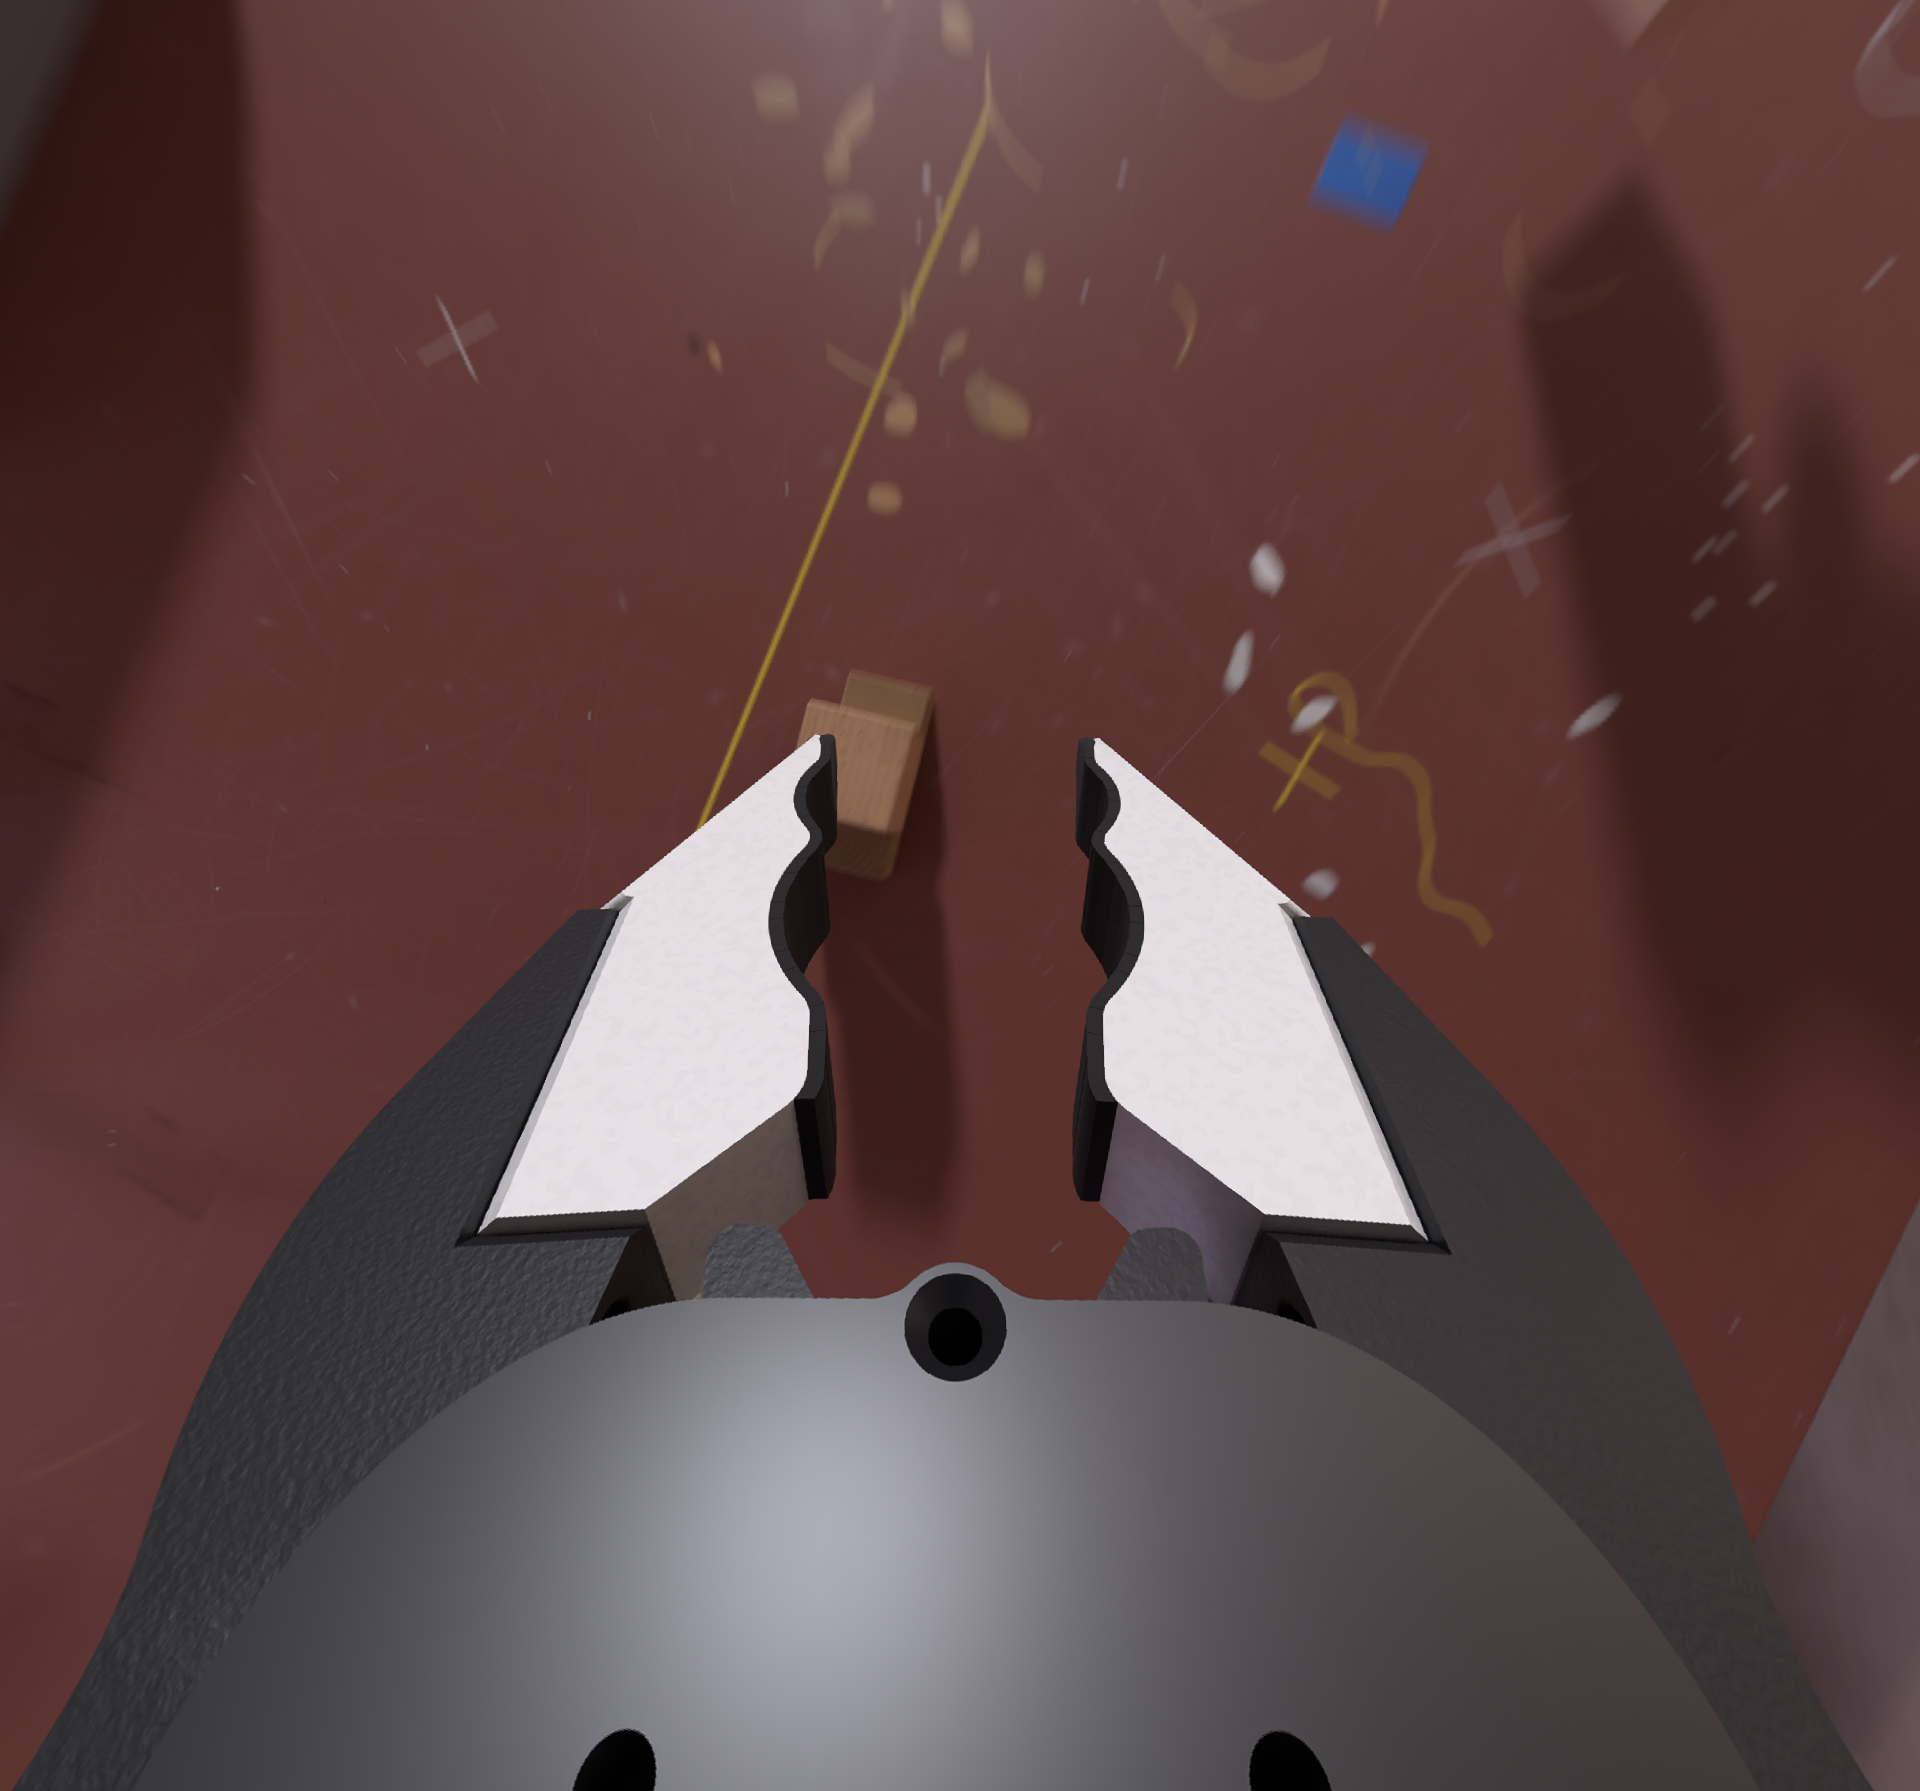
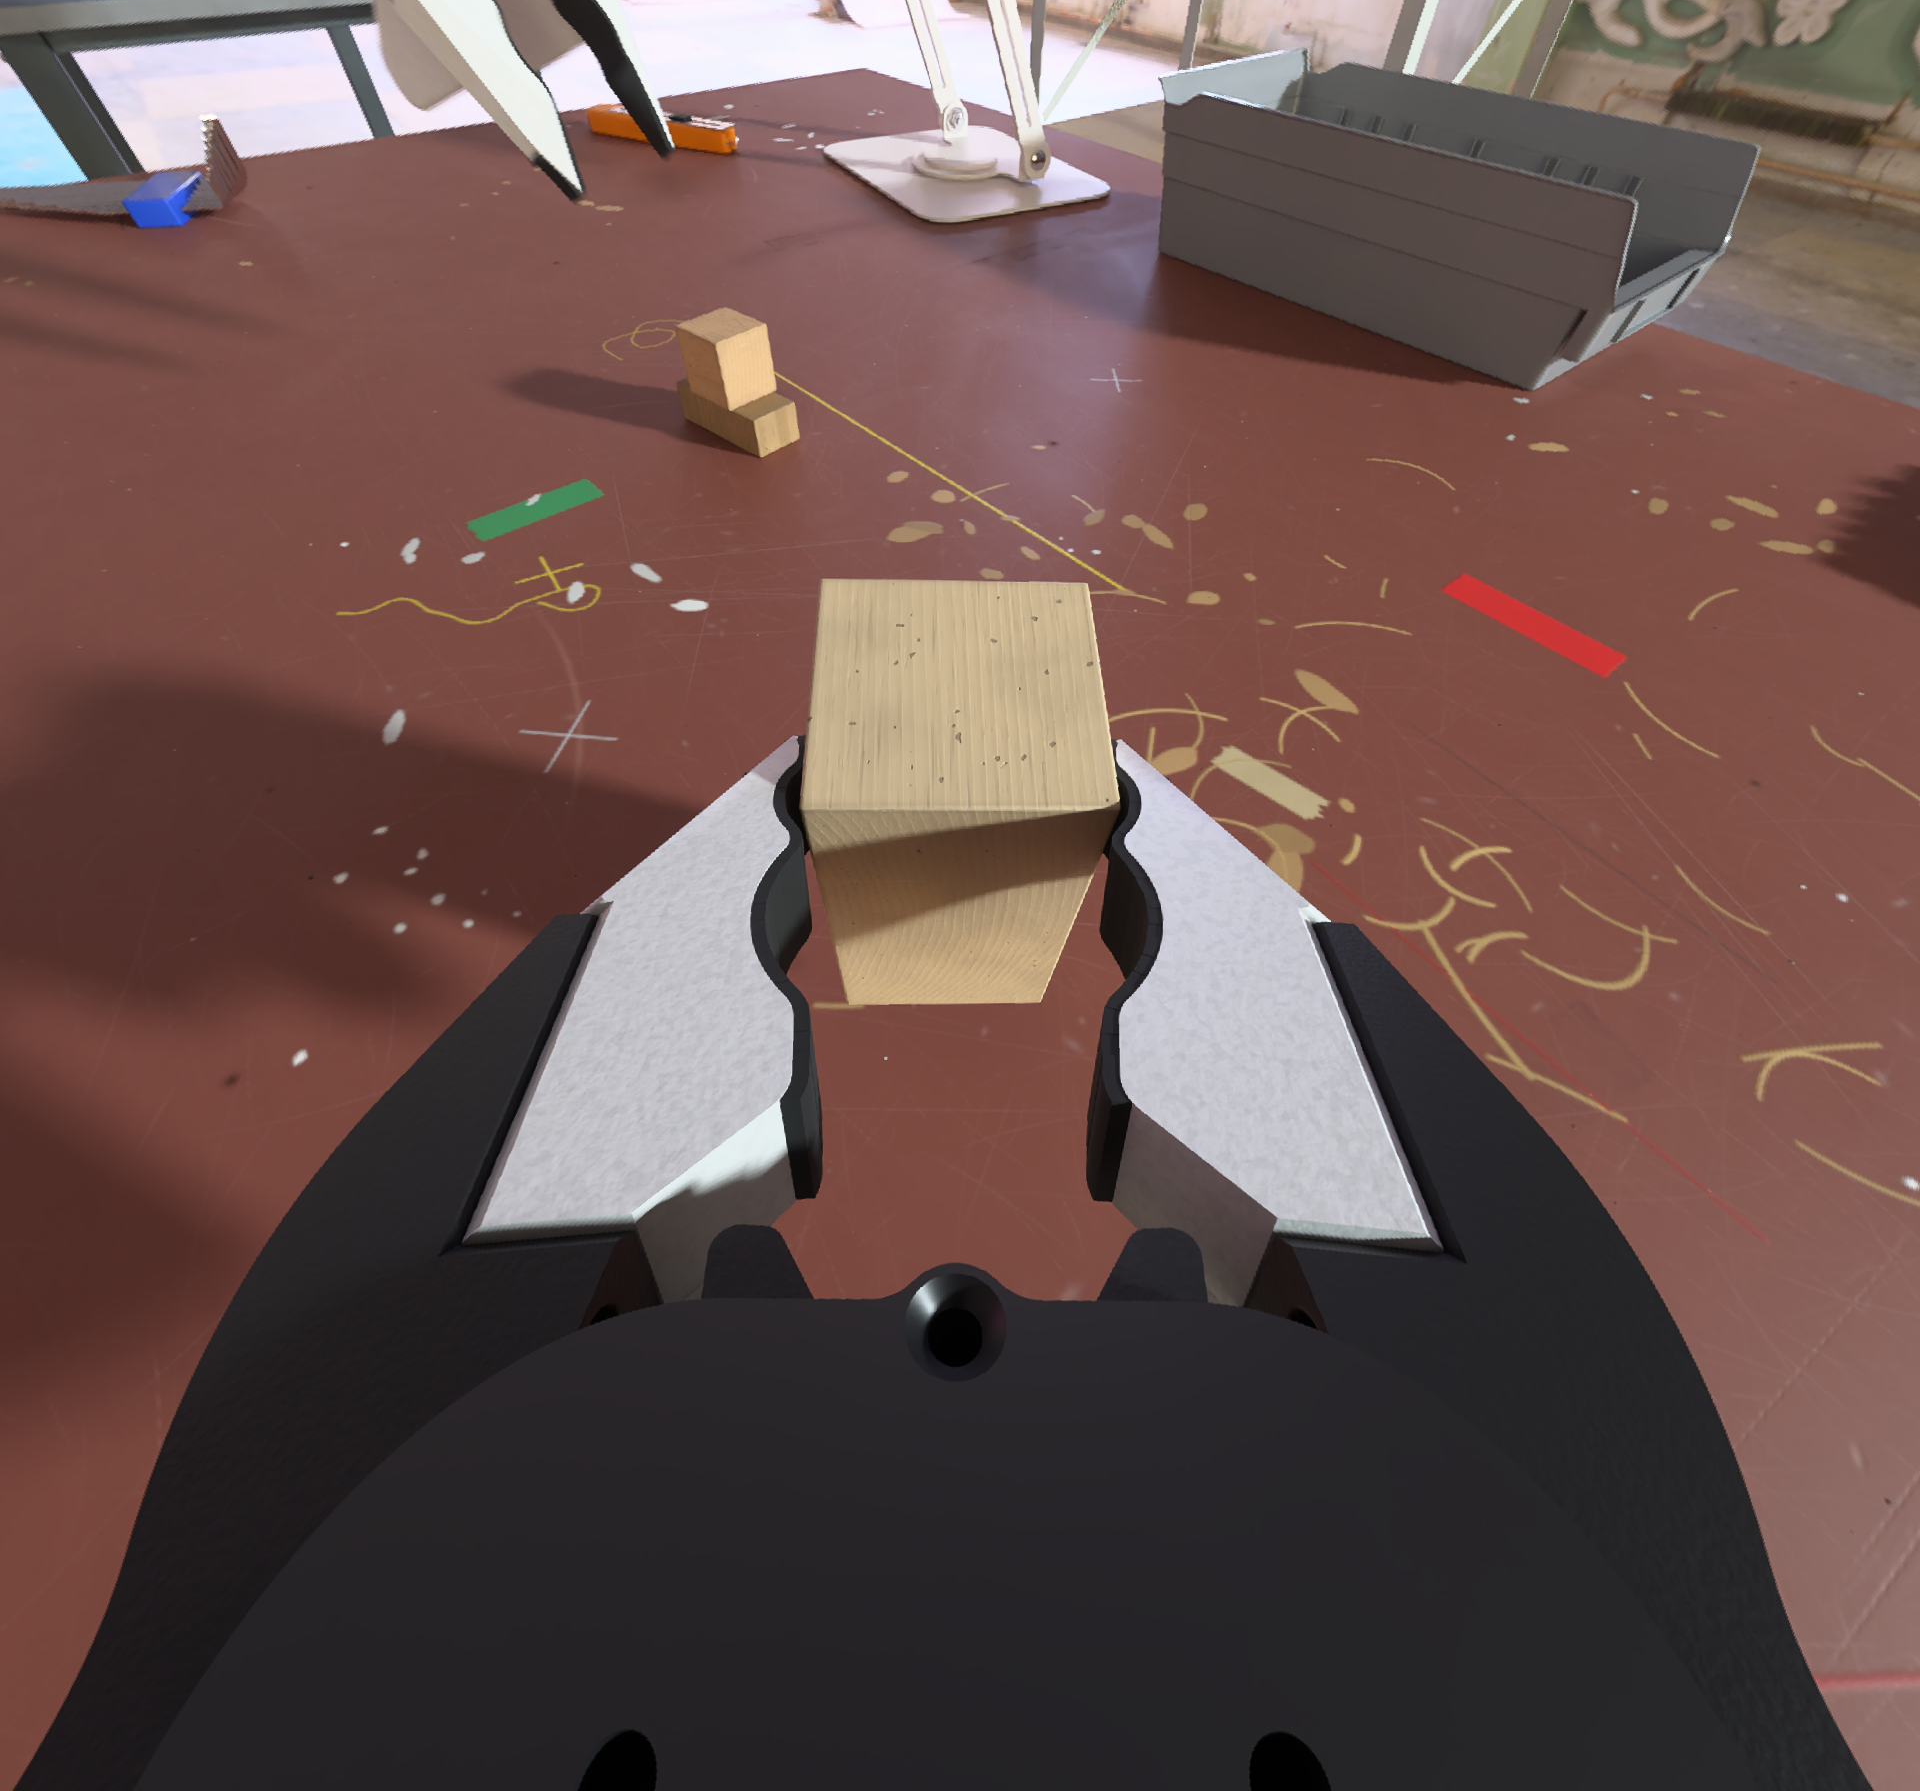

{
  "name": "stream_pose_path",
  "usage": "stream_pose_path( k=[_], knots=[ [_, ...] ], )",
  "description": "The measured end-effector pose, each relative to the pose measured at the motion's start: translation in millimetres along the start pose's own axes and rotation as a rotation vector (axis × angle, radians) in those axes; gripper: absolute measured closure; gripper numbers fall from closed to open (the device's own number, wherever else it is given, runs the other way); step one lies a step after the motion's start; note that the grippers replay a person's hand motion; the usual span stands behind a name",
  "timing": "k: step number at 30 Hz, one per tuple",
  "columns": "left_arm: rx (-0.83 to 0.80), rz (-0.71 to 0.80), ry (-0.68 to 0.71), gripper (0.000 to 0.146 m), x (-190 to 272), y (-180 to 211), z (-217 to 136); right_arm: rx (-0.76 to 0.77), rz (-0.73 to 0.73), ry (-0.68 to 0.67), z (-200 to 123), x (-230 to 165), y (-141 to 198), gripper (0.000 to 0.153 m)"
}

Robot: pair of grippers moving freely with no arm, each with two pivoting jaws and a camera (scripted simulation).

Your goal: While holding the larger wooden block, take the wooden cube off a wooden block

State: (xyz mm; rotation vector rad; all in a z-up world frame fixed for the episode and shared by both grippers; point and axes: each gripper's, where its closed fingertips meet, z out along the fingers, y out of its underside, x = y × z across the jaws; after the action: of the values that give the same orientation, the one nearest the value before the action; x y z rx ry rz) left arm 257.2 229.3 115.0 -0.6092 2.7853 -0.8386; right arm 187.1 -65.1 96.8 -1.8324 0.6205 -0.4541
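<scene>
The right gripper [image 2: 958, 785] clamps a large wooden block [image 2: 954, 765] between its fingertips, holding it above a reddish-brown table [image 2: 1351, 1170] marked with paint flecks, scratches and yellow scribbles. Farther off and to the left in the right wrist view, a small wooden cube [image 2: 725, 355] sits on top of a flat wooden block [image 2: 748, 422], the pair resting on the table beside a thin yellow line [image 2: 935, 474]. The left gripper [image 2: 613, 167] hangs in the air above and beyond that stack, fingers spread and pointing down, nothing between them. In the left wrist view, the left gripper [image 1: 956, 754] looks steeply down at the table [image 1: 416, 702], its jaws apart, with the cube [image 1: 868, 765] and the block under it [image 1: 888, 697] showing just beyond the tip of its left finger, partly hidden by it; the background there is blurred. A green strip [image 2: 535, 508] lies on the table near the stack, a red strip [image 2: 1532, 624] to the right. At the far edge stand a grey bin [image 2: 1403, 224], a white stand [image 2: 966, 172], an orange tool [image 2: 665, 131] and a blue object [image 2: 161, 198], which also appears as a blue patch [image 1: 1369, 172] in the left wrist view.
</scene>
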Motion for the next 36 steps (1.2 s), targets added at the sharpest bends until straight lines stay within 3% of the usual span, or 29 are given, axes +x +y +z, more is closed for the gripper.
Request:
stream_pose_path(
  k=[3,6,9,12,17,21,25,28,31,36],
  knots=[
    [-0.206,0.091,0.014,0.099,-20.3,21.0,27.3,-0.005,-0.012,0.016,-1.7,2.0,0.1,0.098],
    [-0.313,0.182,-0.006,0.099,-32.3,37.7,47.7,-0.014,-0.012,0.031,-2.4,5.3,3.1,0.098],
    [-0.320,0.223,0.007,0.101,-35.1,41.0,58.5,-0.028,0.000,0.045,-3.2,9.1,7.6,0.098],
    [-0.334,0.247,0.038,0.114,-31.9,45.9,63.6,-0.032,0.013,0.049,-3.8,11.7,8.4,0.098],
    [-0.332,0.207,0.044,0.114,-30.5,47.8,51.4,-0.027,0.027,0.044,-3.8,13.5,7.6,0.098],
    [-0.301,0.179,-0.016,0.114,-37.8,41.4,8.4,-0.023,0.035,0.035,-4.6,13.5,6.8,0.098],
    [-0.192,0.188,-0.081,0.114,-42.8,-6.2,-43.7,-0.018,0.044,0.030,-5.4,15.4,6.6,0.098],
    [-0.114,0.271,-0.093,0.114,-34.5,-66.5,-53.4,-0.009,0.060,0.020,-4.6,16.5,4.9,0.098],
    [-0.108,0.379,-0.062,0.114,-20.7,-121.0,-27.0,0.002,0.059,0.018,-4.3,17.5,1.9,0.098],
    [-0.162,0.457,0.029,0.114,-11.0,-178.7,54.3,-0.009,0.031,0.037,-5.4,19.4,6.2,0.098]
  ],
)
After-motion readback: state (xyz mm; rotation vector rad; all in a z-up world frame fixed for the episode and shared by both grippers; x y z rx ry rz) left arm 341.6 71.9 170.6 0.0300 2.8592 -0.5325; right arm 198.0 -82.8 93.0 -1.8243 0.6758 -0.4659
